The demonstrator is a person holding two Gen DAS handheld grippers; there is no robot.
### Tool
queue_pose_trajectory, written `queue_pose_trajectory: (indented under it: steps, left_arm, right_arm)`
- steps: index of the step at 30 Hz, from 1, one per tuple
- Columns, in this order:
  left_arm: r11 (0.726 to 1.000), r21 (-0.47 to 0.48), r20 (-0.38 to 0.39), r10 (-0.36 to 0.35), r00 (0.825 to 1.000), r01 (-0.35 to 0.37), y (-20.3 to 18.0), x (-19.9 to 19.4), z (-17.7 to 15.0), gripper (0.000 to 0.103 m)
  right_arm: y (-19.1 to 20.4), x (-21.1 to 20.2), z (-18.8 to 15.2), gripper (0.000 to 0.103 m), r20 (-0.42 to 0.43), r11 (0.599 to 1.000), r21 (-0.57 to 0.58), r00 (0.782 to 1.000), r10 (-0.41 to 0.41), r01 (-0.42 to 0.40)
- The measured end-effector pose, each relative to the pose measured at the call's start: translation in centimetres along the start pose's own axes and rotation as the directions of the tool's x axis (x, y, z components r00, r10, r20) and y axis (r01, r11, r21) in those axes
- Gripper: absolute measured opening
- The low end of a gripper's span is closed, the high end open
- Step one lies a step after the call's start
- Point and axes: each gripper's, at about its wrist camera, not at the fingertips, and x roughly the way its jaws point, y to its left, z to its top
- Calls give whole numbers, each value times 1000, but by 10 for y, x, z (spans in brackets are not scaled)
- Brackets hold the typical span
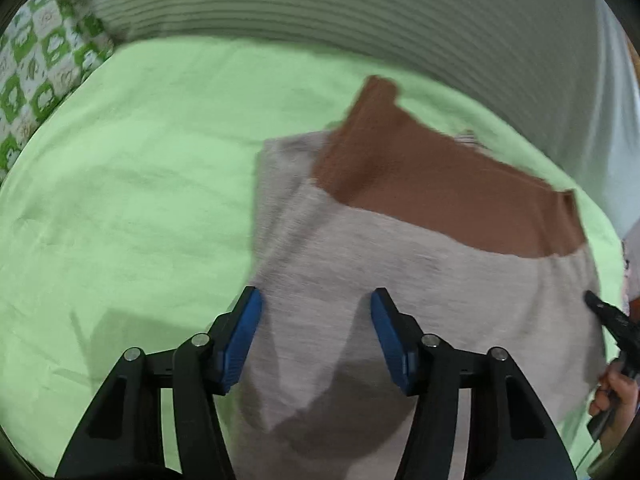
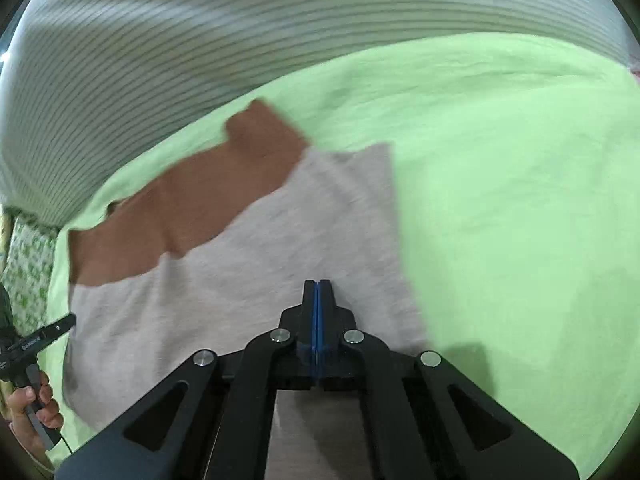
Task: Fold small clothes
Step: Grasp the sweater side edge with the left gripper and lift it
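A small garment [image 1: 420, 280] with a pale grey body and a brown band [image 1: 432, 184] lies on the green sheet; it also shows in the right wrist view [image 2: 240, 272], with its brown band [image 2: 192, 200] at the far left. My left gripper [image 1: 316, 308] is open, its blue pads [image 1: 244, 336] over the garment's near left edge. My right gripper [image 2: 317, 284] is shut over the grey cloth near its front edge; whether it pinches the cloth is not visible. The right gripper's tip [image 1: 600, 308] shows at the garment's right edge in the left wrist view.
A light green sheet [image 1: 140, 200] covers the surface. A grey striped fabric [image 2: 200, 40] lies along the far side. A green-and-white patterned cloth [image 1: 36, 64] sits at the far left. The left gripper and a hand [image 2: 32, 396] show at the right wrist view's left edge.
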Motion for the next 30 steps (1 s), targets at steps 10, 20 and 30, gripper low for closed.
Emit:
queue_pose_trajectory:
  steps: [10, 20, 30]
  left_arm:
    - [982, -186, -21, -39, 999, 34, 53, -33, -28, 68]
    - [906, -418, -87, -114, 990, 68, 63, -62, -128, 80]
    - [892, -442, -67, -140, 988, 96, 33, -48, -122, 83]
  right_arm:
    - [2, -34, -7, 4, 16, 995, 69, 997, 75, -76]
    - [57, -34, -53, 4, -38, 984, 6, 983, 179, -179]
    - [85, -35, -77, 9, -81, 977, -59, 976, 201, -206]
